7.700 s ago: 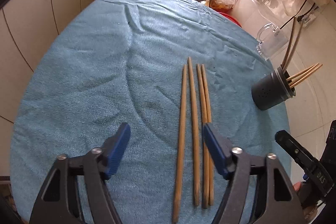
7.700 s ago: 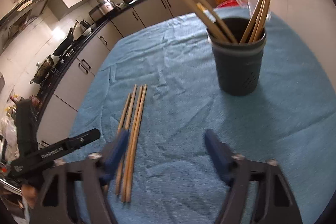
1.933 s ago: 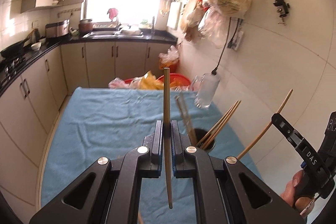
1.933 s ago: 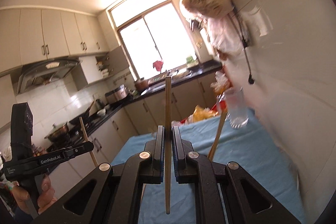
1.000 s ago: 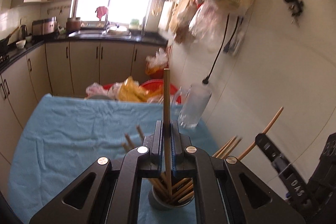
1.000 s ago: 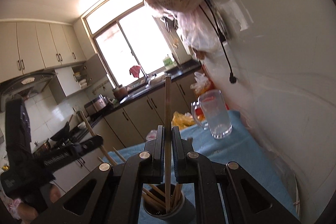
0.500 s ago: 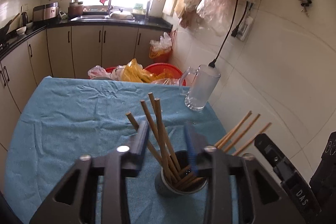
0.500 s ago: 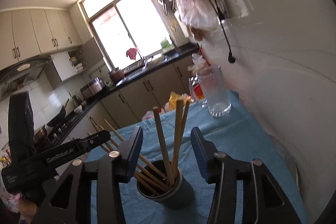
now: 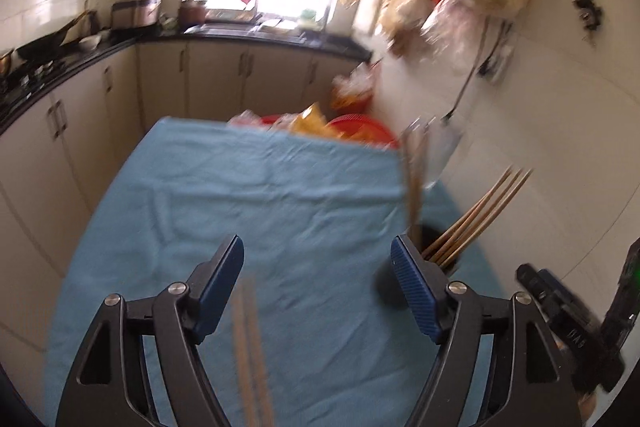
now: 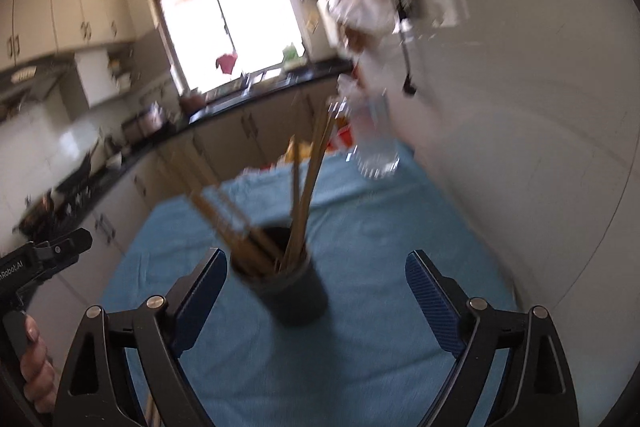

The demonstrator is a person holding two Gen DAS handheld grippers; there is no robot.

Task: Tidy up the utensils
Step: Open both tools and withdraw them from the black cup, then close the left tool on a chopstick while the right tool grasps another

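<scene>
Chopsticks [image 9: 250, 355] lie blurred on the blue-covered counter [image 9: 256, 195] close under the left tool [image 9: 318, 287], between its two spread fingers, a pair pointing away from the camera. That left tool has nothing in it now; its jaws are opening and stand wide, whereas a second ago they were clamped on a single upright chopstick. Just past its right-hand finger stands the dark holder [image 9: 438, 247], with more chopsticks fanning out of it toward the wall. Half a second ago the holder sat straight ahead between the fingers; now it has slid off to the tool's right.

From the right wrist view, the right tool [image 10: 316, 285] is also empty and its jaws are opening wide, where a second ago they pinched one chopstick above the holder. The holder [image 10: 296, 291] stands on the counter just ahead, between the fingers but untouched by them, and is full of leaning chopsticks. Beyond it and to the right is a clear glass mug [image 10: 374, 143] near the wall. At the far left edge a hand [image 10: 34, 375] grips the other tool's handle.
</scene>
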